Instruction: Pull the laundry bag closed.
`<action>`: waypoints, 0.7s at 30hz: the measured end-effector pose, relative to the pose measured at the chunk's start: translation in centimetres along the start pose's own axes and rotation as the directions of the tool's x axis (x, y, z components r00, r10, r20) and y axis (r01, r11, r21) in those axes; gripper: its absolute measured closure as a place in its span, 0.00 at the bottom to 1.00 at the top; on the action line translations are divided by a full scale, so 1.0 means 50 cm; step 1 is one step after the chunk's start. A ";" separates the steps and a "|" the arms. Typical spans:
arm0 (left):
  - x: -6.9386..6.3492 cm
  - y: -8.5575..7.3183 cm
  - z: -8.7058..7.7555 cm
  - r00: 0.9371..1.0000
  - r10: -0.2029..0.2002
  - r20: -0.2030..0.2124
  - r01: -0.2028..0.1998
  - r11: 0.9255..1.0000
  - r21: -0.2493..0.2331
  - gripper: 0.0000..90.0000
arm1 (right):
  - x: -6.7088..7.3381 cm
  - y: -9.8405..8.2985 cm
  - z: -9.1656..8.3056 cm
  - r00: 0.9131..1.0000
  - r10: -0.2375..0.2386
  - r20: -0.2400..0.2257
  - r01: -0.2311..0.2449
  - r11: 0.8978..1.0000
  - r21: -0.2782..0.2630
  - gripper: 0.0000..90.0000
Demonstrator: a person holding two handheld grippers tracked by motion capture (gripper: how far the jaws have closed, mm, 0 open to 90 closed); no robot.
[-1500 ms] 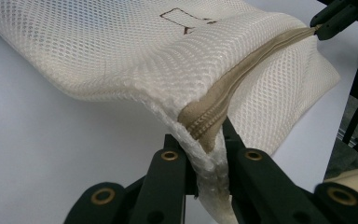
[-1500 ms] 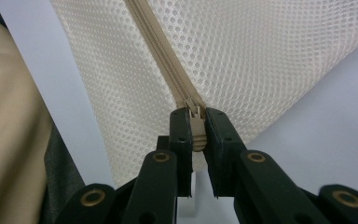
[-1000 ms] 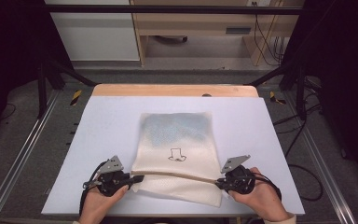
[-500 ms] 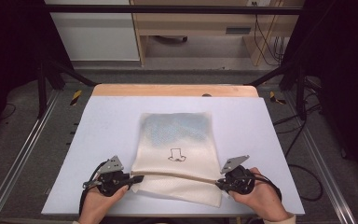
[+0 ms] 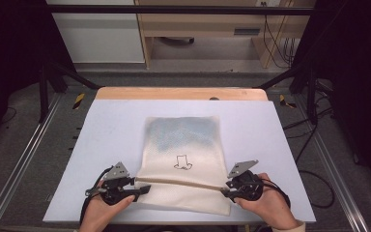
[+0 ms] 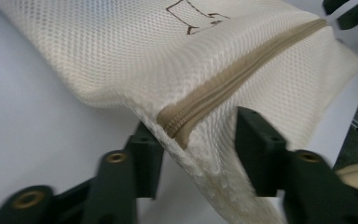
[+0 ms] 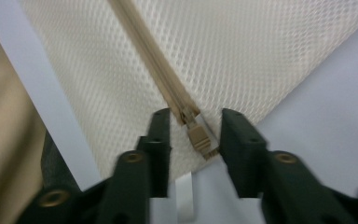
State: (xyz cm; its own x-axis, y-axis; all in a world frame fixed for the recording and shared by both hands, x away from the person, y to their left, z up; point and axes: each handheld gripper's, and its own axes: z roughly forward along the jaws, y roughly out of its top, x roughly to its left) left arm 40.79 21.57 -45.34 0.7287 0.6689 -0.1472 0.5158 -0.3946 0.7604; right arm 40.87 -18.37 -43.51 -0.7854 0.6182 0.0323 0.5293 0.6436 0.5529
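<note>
Both of my tongs have just been opening: a moment ago each pair was pinched shut on an end of the zipper, and now the jaws stand apart with the fabric loose between them. To me that reads as the zipper run being finished, or as a re-grip before another pull; the beige zipper (image 5: 179, 182) looks drawn closed across the lower part of the frame, so I judge the closing step done and the letting-go under way. The mesh laundry bag (image 5: 183, 159) lies flat in the middle of the light blue tabletop (image 5: 106, 125), its blue-tinted contents toward the upper part of the bag and a small outline drawing (image 5: 182, 162) just above the zipper. My left tongs (image 5: 142, 189) sit at the bag's lower left corner; in the left gripper view the jaws are moderately apart, and the zipper's end (image 6: 177, 126) and the bag's bunched corner hang between them, the mesh brushing the pads without being pinched. My right tongs (image 5: 226, 191) sit at the lower right corner; in the right gripper view the jaws are narrowly open, with the zipper pull tab (image 7: 200, 138) lying in the gap between the fingers (image 7: 161, 140), near both and pressed by neither. Both hands hold their place in the bottom corners of the high view.
</note>
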 end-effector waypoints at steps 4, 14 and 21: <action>0.003 -0.003 -0.020 0.997 -0.007 -0.076 0.009 1.000 0.029 0.32 | -0.003 0.014 -0.014 0.999 0.029 0.035 -0.026 0.997 -0.075 0.43; 0.045 0.024 -0.077 0.981 -0.001 -0.195 0.016 0.997 0.078 0.13 | -0.055 0.033 -0.047 0.969 0.165 0.187 -0.128 0.973 -0.194 0.13; 0.098 0.033 -0.094 0.971 0.037 -0.238 -0.001 0.989 0.150 0.12 | -0.091 0.017 -0.051 0.945 0.234 0.228 -0.190 0.961 -0.200 0.10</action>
State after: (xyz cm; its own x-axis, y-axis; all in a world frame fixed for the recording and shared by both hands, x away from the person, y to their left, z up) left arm 43.08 27.15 -41.83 0.6193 0.7844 0.0355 0.5768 -0.4851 0.6573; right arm 44.06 -21.78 -41.04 -0.5452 0.8378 -0.0297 0.5940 0.4111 0.6915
